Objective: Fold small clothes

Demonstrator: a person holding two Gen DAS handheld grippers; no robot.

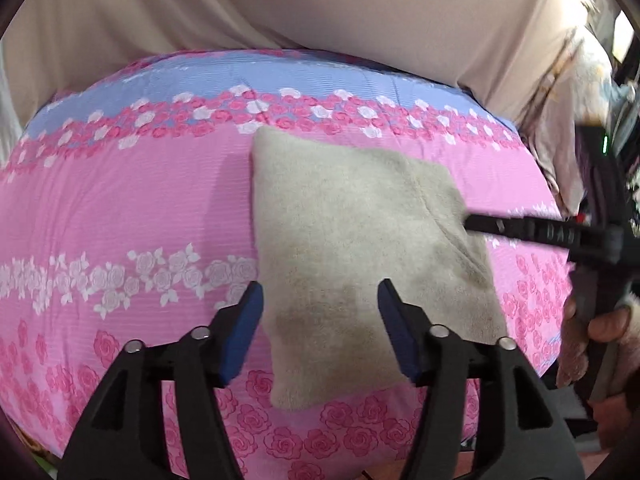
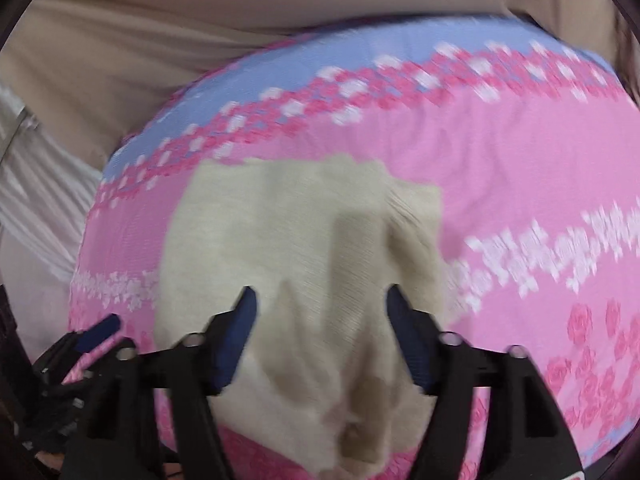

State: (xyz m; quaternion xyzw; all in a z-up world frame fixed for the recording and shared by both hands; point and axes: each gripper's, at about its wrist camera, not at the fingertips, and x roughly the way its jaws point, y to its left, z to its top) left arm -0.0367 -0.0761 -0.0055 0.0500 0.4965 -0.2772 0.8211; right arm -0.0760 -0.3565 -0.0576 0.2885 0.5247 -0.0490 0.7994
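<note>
A small beige cloth [image 1: 344, 248] lies folded on a table covered with a pink and blue rose-print sheet [image 1: 132, 208]. My left gripper [image 1: 320, 312] is open just above the cloth's near edge. My right gripper [image 1: 470, 222] reaches in from the right, its tip over the cloth's right edge. In the right wrist view the right gripper [image 2: 320, 316] is open with the cloth [image 2: 288, 240] spread between and under its fingers; the view is blurred. The left gripper's blue pad [image 2: 100, 330] shows at the lower left there.
Beige fabric [image 1: 320, 8] hangs behind the table's far edge. Pale cloth [image 1: 580, 92] is bunched at the right. The person's hand [image 1: 600, 324] holds the right gripper's handle beyond the table's right edge. White fabric [image 2: 36, 200] lies left of the table.
</note>
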